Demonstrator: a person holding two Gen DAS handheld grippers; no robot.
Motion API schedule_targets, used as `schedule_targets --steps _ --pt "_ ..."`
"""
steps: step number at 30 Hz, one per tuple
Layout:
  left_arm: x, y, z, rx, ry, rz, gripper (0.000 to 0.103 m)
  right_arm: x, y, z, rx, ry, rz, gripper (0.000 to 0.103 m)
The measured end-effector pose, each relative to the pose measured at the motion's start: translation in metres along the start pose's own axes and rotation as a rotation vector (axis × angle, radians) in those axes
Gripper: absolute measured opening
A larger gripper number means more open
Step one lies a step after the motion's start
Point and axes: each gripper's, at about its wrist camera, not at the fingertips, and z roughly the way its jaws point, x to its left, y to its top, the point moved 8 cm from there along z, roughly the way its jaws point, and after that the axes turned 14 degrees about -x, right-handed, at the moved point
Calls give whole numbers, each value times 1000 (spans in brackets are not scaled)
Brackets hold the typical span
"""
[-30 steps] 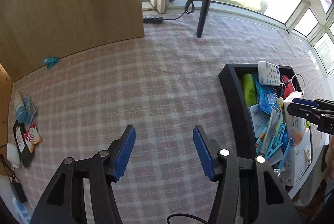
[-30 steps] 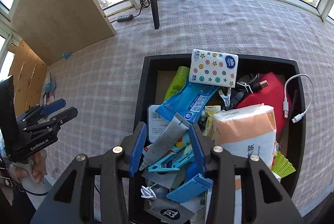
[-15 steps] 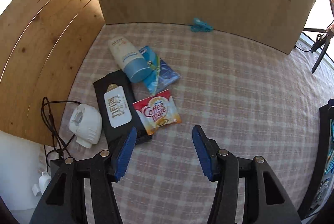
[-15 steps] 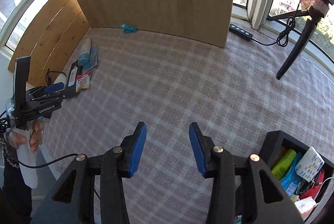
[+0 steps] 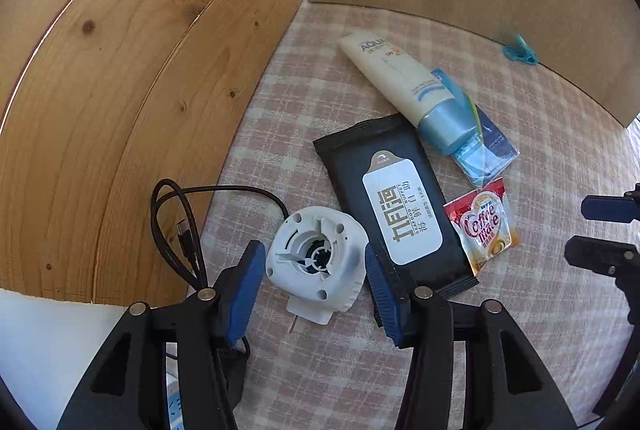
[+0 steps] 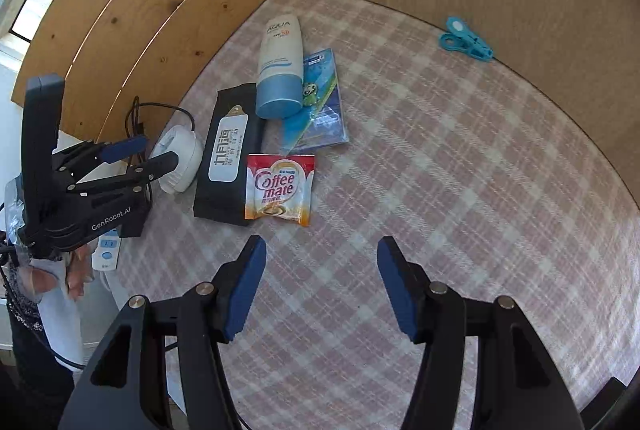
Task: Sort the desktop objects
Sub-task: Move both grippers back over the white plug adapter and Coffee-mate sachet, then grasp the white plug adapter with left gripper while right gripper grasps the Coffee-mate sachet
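A white round plug-in device lies at the table's left edge. My left gripper points down over it, a blue pad on each side; no pad visibly presses on it. Beside it lie a black wet-wipes pack, a Coffee mate sachet, a cream sunscreen tube and a blue packet. My right gripper hangs over bare cloth just below the sachet, its jaws opening wide with nothing between them. A teal clip rests against the back board.
Wooden panels wall in the left and back of the checked tablecloth. A black cable loops off the left edge. A white power strip and a person's hand sit below that edge.
Both views swung from the black bin of items to the table's left corner. The left gripper came down over the white device. The right jaws spread wider.
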Motion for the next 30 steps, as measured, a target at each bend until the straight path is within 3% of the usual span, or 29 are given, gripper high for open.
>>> schedule_targets --steps 13,15,20,23,25,30 --pt "-2 1 18 13 -19 15 50 27 5 69 67 -36 52 61" --pt "-1 2 20 18 -17 17 49 32 5 73 59 -50 24 68" --pt "3 1 19 22 -35 -6 47 36 -1 75 59 -127 -94 69" --pt "-1 -4 19 28 -33 21 46 30 -6 72 67 -164 -148 65" --pt "-2 -4 20 28 -27 28 47 26 -6 70 63 -186 -175 49" --pt "-9 1 23 25 -8 32 46 25 -9 71 65 -202 -216 48"
